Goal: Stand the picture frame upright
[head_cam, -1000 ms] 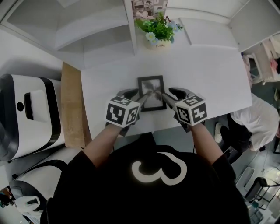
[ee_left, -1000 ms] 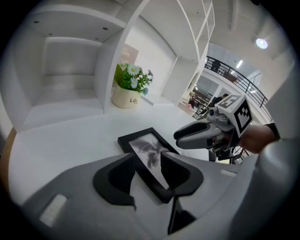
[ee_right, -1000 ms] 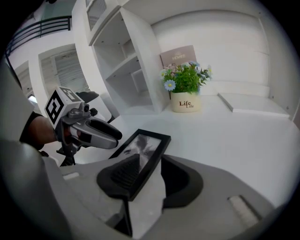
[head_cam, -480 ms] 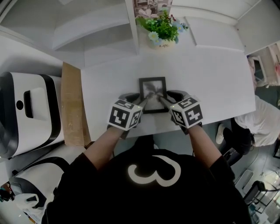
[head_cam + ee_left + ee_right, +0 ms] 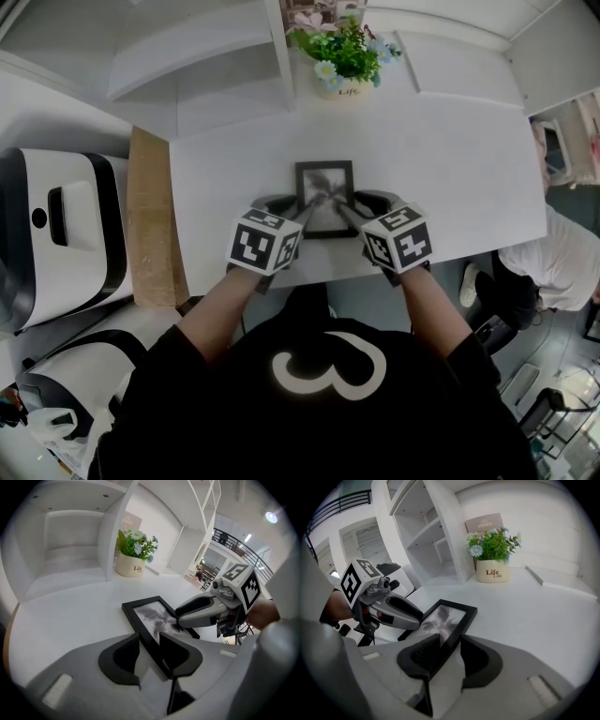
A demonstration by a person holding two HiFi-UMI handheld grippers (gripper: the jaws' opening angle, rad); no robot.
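Colour findings. The picture frame was black, holding a grey-and-white monochrome print. The table and the shelving at upper left were white. The left gripper, jaws just closing on the frame's rail, and the right gripper were grey with black pads; each carried a cube of black-and-white square markers. The pot was cream with dark lettering, under green leaves and pale blue and white flowers. At left were a tan wooden board and a white machine banded black. The person's shirt was black with a white figure.
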